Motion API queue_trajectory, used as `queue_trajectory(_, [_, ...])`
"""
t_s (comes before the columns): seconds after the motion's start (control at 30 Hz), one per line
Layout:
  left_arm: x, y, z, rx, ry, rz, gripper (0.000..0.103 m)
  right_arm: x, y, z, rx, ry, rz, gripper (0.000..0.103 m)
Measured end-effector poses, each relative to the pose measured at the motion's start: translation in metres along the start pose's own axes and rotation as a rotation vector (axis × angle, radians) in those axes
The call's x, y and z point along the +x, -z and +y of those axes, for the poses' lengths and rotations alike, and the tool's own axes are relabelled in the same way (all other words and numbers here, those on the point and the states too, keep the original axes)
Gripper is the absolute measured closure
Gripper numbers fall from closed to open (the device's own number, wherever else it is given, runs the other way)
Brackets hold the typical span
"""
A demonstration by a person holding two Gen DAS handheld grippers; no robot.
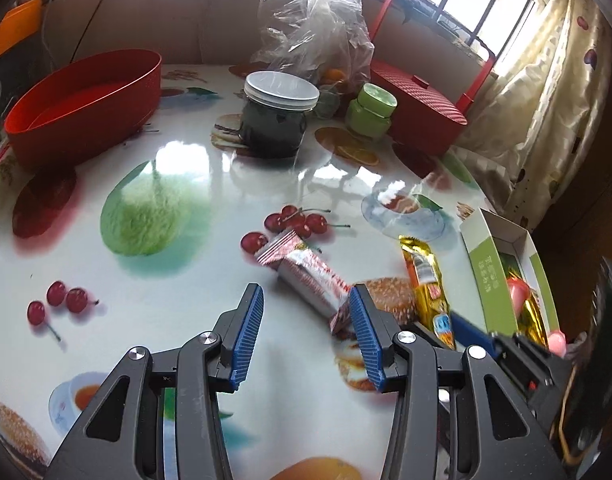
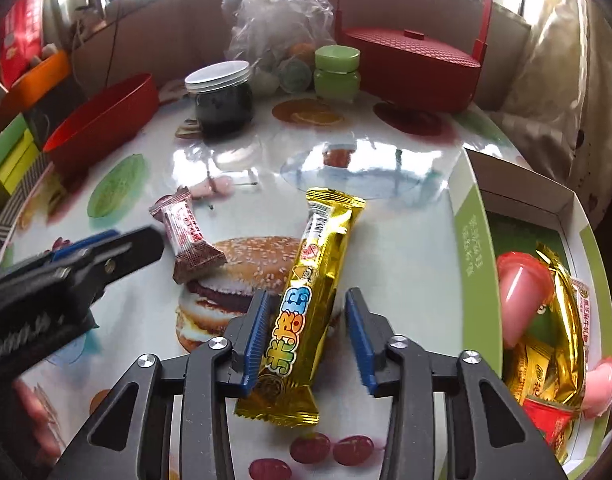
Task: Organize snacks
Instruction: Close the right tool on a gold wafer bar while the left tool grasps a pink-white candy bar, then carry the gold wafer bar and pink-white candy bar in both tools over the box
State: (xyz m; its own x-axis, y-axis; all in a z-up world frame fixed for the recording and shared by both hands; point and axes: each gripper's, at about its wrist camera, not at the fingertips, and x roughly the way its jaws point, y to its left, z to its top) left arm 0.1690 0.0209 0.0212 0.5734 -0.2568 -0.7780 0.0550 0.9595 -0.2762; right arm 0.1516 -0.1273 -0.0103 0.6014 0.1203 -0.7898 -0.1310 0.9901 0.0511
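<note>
The right gripper [image 2: 307, 338] is spread wide around the long shiny gold snack bar [image 2: 306, 316] on the table, left of the green cardboard box [image 2: 471, 248]. Squeeze its middle gently. The left gripper [image 1: 306, 334] is spread too, near the small red-and-white wrapped candy [image 1: 306, 276].

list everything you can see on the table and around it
gold snack bar: 1, gold wrapper, on the table between the right gripper's open fingers
red-and-white snack bar: 1, on the table ahead of the left gripper
green-and-white box: 1, open, right table edge, holding gold packets and pink jelly cups
red oval bowl: 1, far left
dark jar: 1, silver lid, table centre back
green jar: 1, right of the dark jar
clear plastic bag: 1, behind the jars
red lidded basket: 1, far right
table: 1, white with printed fruit and burgers
left hand-held gripper: black with blue pads, open
right hand-held gripper: same, open
</note>
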Motion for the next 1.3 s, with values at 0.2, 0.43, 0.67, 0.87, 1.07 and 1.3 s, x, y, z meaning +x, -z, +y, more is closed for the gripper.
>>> queue_trajectory(0.2, [0.017, -0.008, -0.015, 0.026, -0.005, 0.034, 0.057, -0.003, 0.002, -0.006, 0.024, -0.025, -0.011, 0.076])
queue_trajectory(0.43, [0.031, -0.011, -0.02, 0.051, -0.08, 0.049, 0.057, -0.005, 0.005, -0.011, 0.038, -0.051, -0.02, 0.076])
queue_trajectory(0.67, [0.031, -0.007, -0.02, 0.099, -0.154, 0.047, 0.057, -0.005, 0.006, -0.012, 0.044, -0.06, -0.023, 0.076])
queue_trajectory(0.87, [0.03, -0.006, -0.014, 0.101, -0.187, 0.023, 0.057, -0.005, 0.006, -0.013, 0.045, -0.062, -0.024, 0.076])
queue_trajectory(1.07, [0.031, -0.005, -0.016, 0.122, -0.202, 0.007, 0.062, -0.005, 0.006, -0.012, 0.047, -0.063, -0.024, 0.076])
queue_trajectory(1.3, [0.029, -0.005, -0.013, 0.126, -0.199, -0.008, 0.082, -0.005, 0.006, -0.012, 0.045, -0.062, -0.024, 0.076])
